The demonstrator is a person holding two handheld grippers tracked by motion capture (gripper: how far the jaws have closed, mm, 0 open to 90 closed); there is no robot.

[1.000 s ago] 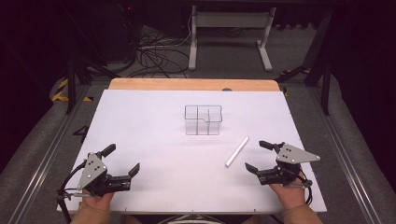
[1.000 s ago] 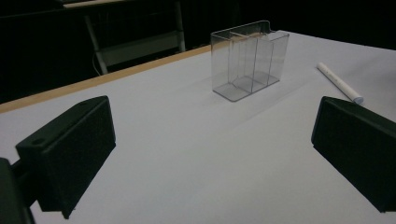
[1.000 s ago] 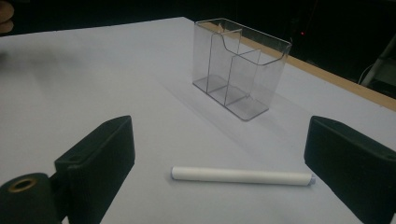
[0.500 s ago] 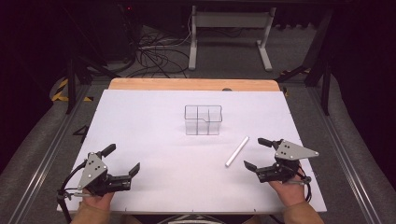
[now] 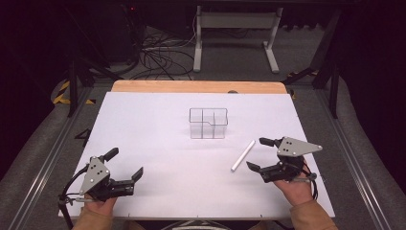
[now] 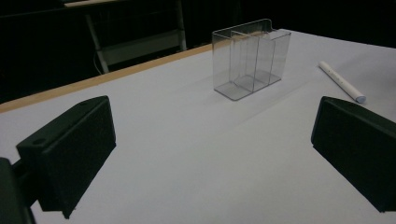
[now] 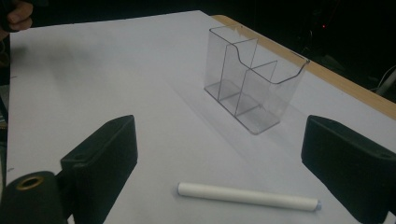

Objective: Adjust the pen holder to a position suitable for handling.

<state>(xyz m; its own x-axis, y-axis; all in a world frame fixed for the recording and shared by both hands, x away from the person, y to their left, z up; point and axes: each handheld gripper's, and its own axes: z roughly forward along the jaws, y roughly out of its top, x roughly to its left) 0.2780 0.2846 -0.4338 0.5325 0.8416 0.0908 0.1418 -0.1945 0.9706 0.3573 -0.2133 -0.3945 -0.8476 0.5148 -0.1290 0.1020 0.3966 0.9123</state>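
A clear plastic organizer point(image 5: 208, 123) with several compartments stands upright at the table's middle, empty; it also appears in the gripper views point(image 6: 250, 60) point(image 7: 254, 79). A white stick point(image 5: 243, 155) lies flat on the white tabletop to its right point(image 6: 341, 81). My right gripper point(image 5: 257, 154) hovers just right of the stick, jaws wide and slightly narrowed just now, nothing between the pads; in its own view the stick point(image 7: 247, 196) lies on the table ahead, between the jaws point(image 7: 219, 163). My left gripper point(image 5: 125, 163) rests open near the front left, empty point(image 6: 210, 154).
The white sheet point(image 5: 158, 120) covers the table up to a wooden strip point(image 5: 191, 86) at the far edge. Beyond stand a metal frame point(image 5: 234, 28) and cables on the dark floor. A person's other hand point(image 7: 16, 16) shows far off.
The right gripper has lifted a little and edged toward the stick. The left gripper, the organizer and the stick have stayed put.
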